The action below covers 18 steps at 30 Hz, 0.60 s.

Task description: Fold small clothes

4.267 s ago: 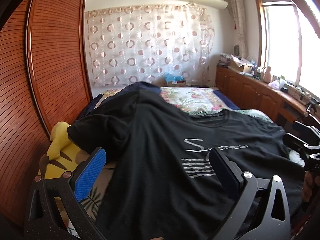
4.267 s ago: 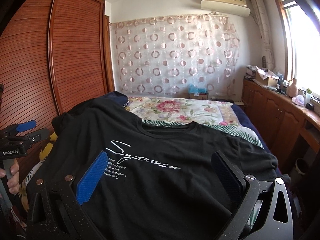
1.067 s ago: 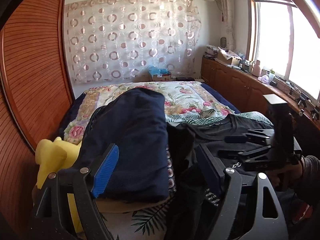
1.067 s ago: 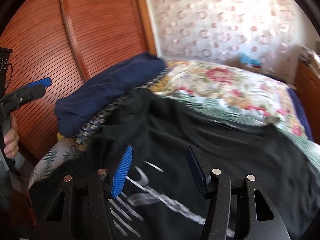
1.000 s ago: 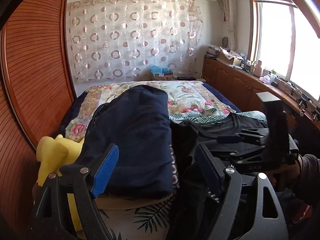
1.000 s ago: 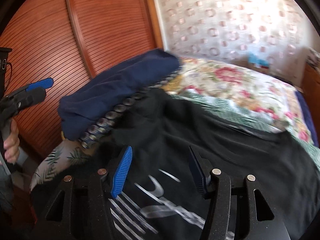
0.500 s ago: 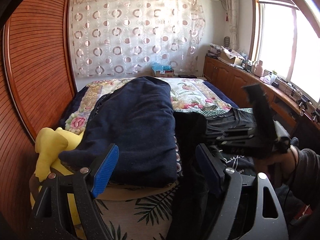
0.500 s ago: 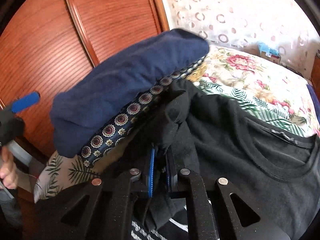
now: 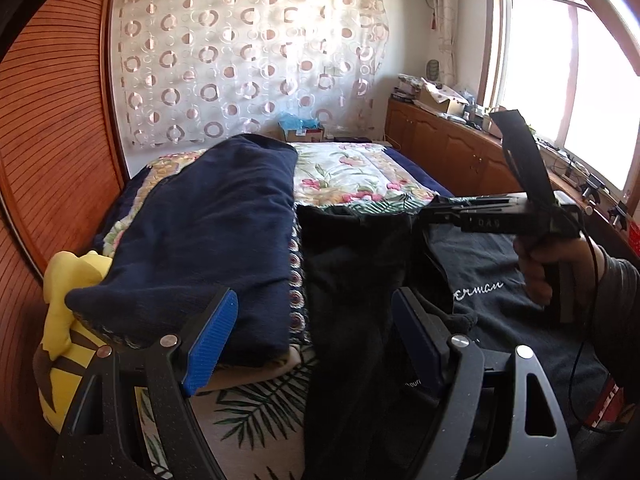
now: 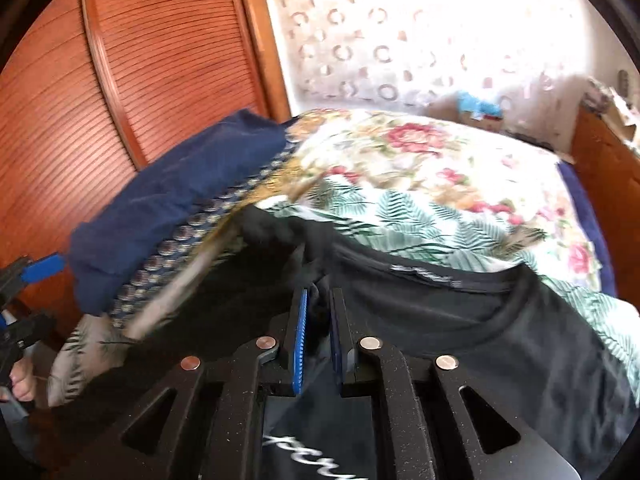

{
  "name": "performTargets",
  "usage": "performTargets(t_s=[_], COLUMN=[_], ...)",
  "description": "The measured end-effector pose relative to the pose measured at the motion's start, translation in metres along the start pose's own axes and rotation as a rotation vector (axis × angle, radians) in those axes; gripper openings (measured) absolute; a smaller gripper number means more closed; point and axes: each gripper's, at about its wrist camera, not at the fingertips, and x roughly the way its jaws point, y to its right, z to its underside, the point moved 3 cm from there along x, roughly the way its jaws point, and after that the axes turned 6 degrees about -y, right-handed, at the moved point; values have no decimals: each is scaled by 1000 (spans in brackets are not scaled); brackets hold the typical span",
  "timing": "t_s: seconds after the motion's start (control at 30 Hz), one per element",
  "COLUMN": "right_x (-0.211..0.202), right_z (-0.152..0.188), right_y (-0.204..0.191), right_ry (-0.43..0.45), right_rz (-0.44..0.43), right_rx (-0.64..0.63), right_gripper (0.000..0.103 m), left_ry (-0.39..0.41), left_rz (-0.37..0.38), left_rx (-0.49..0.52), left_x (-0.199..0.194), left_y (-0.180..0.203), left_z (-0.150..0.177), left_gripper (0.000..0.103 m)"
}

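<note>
The black T-shirt (image 10: 460, 320) is spread on the bed (image 10: 440, 168), at 3 o'clock of the navy blanket (image 9: 208, 240). Its sleeve is pinched, after a slight opening, by the right gripper (image 10: 318, 320) to be folded inward; the left gripper (image 9: 312, 340) is held wide, empty.

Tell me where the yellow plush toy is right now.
In the left wrist view, the yellow plush toy sits at the left edge of the bed, tucked beside and partly under the folded navy blanket, near the wooden wardrobe.
</note>
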Motion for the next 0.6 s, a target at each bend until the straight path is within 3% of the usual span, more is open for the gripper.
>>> performTargets(t_s=[0.1,0.23,0.43,0.5,0.6], right_x=[0,8,29,28,13], right_z=[9,23,33,27,30], right_y=[-1,-11,2,7,20], right_ry=[3,-36,-115,-90,-49], right_rz=[-17,-23,-4,10,3], right_rx=[12,-3,-9,-23,10], right_gripper=[28,41,38,32,32], left_ry=[-9,-12,-12,-14,-36], left_rz=[2,5,13,18,35], left_rx=[1,18,49,55,64], left_x=[3,9,21,28,42], left_y=[3,9,19,24,28], left_z=[1,-5,-19,-26,-34], left_gripper=[80,80,80,80,79])
